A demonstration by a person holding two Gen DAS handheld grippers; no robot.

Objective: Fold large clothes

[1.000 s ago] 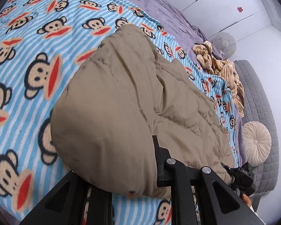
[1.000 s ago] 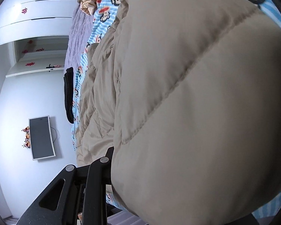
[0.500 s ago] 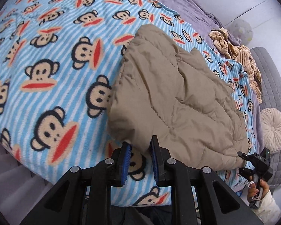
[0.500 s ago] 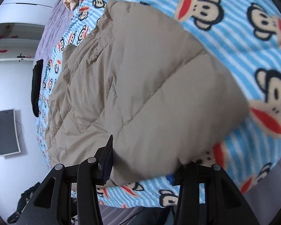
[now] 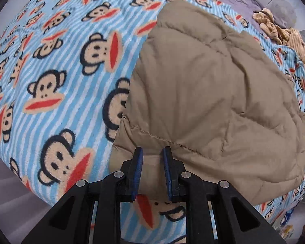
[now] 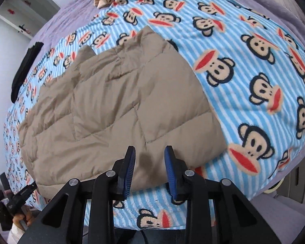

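A beige quilted jacket lies folded and flat on the blue striped monkey-print blanket, close to the bed's near edge. My left gripper hovers open over the jacket's near left corner, and nothing is clamped between its blue pads. In the right wrist view the same jacket spreads away from my right gripper, which is open above the near hem. The left gripper shows at lower left, held by a hand.
A tan knitted bundle lies at the far end of the blanket, with a black garment on the far side. A purple sheet borders the blanket. The bed's edge drops away just below both grippers.
A second ago both grippers held the jacket up close to the cameras. It now lies flat on the blanket; both grippers have let go and drawn back to its near edge.
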